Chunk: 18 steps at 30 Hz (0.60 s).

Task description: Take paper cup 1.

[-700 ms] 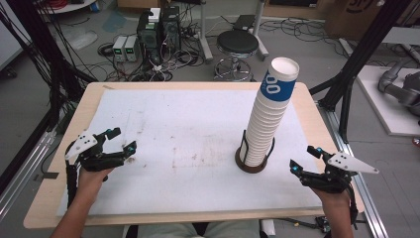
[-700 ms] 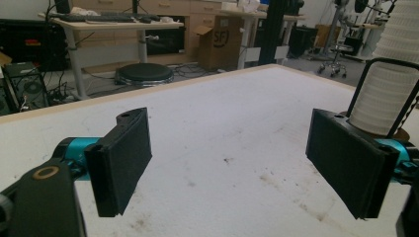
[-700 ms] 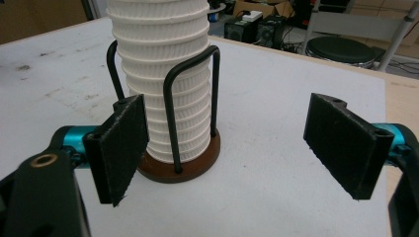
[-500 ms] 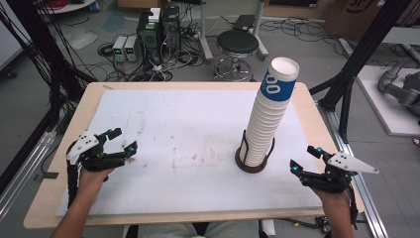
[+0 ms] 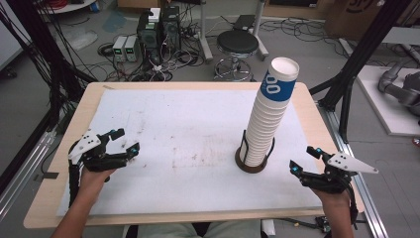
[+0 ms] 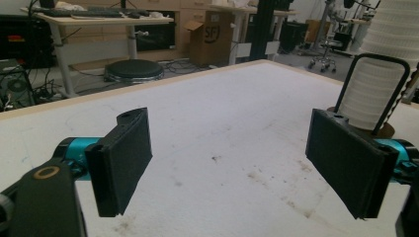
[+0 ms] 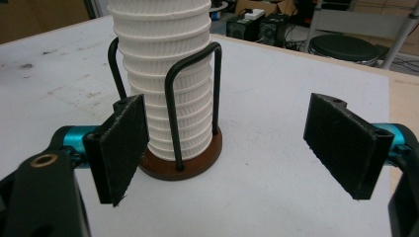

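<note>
Cups stacked upright in holder, table's right half. Right gripper nearer, stack just ahead-left of its jaws; left gripper well apart. Both sets of jaws spread wide, nothing between them.

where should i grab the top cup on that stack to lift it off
Grip the top cup on its blue band just under the white rim, coming level from the right gripper side. The cup stack is tall and leans, and the black wire holder only guards the lowest cups.
</note>
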### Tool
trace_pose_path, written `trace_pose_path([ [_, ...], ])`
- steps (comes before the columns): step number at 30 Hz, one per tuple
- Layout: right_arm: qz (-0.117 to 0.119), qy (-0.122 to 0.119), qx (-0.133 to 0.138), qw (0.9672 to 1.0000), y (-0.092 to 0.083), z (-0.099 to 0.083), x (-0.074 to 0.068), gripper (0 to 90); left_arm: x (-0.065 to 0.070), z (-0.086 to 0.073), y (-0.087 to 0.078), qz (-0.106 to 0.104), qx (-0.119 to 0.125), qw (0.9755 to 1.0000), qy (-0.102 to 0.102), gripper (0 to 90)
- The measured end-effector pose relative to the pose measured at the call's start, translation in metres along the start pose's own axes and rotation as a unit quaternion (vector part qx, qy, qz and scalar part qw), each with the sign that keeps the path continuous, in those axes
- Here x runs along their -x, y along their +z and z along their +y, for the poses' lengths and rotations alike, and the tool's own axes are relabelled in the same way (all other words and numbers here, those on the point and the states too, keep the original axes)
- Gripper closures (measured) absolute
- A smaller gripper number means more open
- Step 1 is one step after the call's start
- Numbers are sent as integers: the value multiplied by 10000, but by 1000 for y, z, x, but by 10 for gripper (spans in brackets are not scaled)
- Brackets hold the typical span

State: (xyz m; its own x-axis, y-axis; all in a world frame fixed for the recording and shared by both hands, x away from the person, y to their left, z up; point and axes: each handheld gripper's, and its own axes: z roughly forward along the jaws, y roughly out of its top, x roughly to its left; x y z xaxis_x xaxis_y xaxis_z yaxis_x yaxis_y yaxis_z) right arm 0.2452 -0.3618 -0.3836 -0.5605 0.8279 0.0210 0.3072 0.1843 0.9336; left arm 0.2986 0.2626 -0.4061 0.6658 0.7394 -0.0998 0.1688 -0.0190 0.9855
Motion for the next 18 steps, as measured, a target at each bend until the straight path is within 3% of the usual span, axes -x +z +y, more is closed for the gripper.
trace_pose_path([
  [3,13,-17,-5,10000,-1,2,-3,178,3,6,0,-121,76,9998,-152,173],
  [8,39,-53,-8,10000,0,4,-4,178,3,21,6,-270,75,9994,-203,169],
  [14,69,-66,-16,10000,0,5,-5,178,8,49,22,-558,4,9984,-42,171],
  [15,68,-62,-25,10000,0,5,-4,178,12,62,29,-722,16,9974,39,171],
  [18,67,-46,-45,10000,-1,5,-4,178,19,81,41,-974,70,9952,114,172],
])
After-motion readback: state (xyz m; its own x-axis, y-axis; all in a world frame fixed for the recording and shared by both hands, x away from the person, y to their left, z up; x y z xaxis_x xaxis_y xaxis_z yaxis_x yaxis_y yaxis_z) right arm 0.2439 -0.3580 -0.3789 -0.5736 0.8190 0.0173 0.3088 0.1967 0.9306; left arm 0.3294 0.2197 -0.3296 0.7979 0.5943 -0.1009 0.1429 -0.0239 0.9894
